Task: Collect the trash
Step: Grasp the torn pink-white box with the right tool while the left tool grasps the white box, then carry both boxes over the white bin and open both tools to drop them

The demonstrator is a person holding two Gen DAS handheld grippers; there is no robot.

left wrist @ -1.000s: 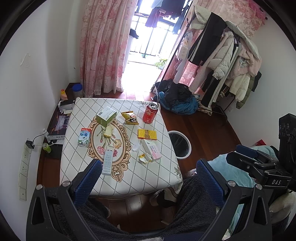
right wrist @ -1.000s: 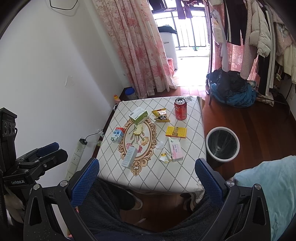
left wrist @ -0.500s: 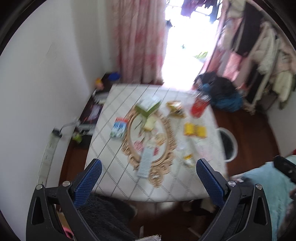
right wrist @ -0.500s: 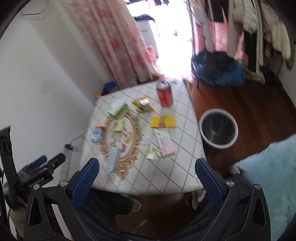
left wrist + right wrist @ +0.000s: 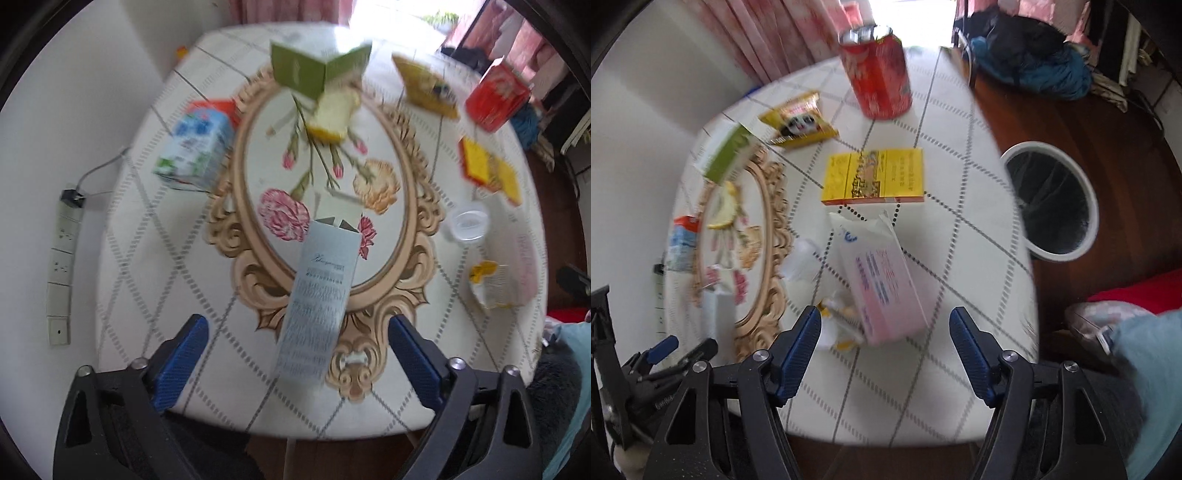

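Where fingers gape: pale box [image 5: 317,291] between.

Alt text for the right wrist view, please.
The open right gripper hovers over a littered table, lined up with a pink box; beyond lie a yellow box and red can, with a bin on the floor.

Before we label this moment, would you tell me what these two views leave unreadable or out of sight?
- Left wrist view: motion blur smears the print on the long pale blue box and the milk carton.
- Left wrist view: the red can is a blurred shape near the rim.
- Right wrist view: the bin has a dark inside; its contents cannot be told.
- Right wrist view: the yellow scraps are partly hidden beside the pink box.
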